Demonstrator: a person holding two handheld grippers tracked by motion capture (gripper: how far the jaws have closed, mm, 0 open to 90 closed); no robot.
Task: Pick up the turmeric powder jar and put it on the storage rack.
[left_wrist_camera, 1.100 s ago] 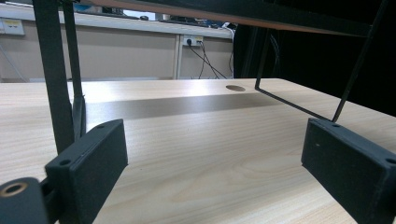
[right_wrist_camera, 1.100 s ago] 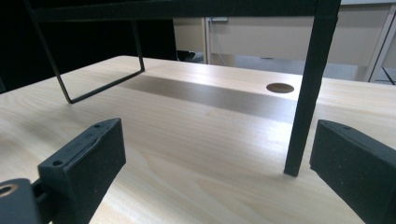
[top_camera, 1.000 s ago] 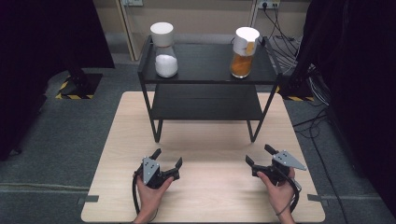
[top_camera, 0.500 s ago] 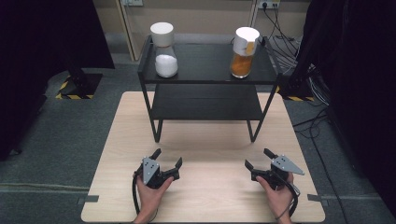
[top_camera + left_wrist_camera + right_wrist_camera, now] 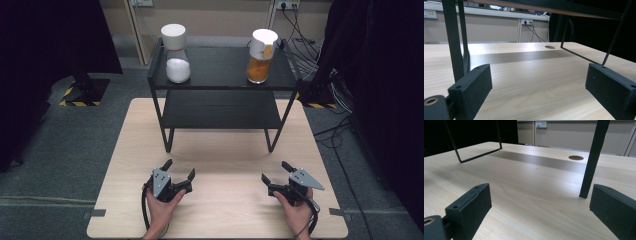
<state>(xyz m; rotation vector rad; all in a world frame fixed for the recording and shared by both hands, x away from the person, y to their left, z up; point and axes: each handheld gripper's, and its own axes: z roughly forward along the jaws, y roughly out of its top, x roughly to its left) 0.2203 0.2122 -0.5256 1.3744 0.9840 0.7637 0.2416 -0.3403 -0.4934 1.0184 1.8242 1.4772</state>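
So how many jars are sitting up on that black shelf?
2. The jar with white stuff stands at the left end of the black shelf's top level; the jar with orange stuff stands at the right end. The lower level looks bare.

- The left gripper (image 5: 179,175) is black, with a grey plate on top.
- The right gripper (image 5: 276,173) is black too, under a pale grey three-cornered plate.
- The table (image 5: 220,155) is light wood with a fine grain.
- The two-tier shelf rack (image 5: 220,87) is black.
- The left jar (image 5: 176,60) is clear with a white lid and white contents.
- The right jar (image 5: 261,56) has a white lid and orange contents.
- The floor (image 5: 65,145) is grey; a strip (image 5: 80,103) has yellow-and-black hazard stripes.
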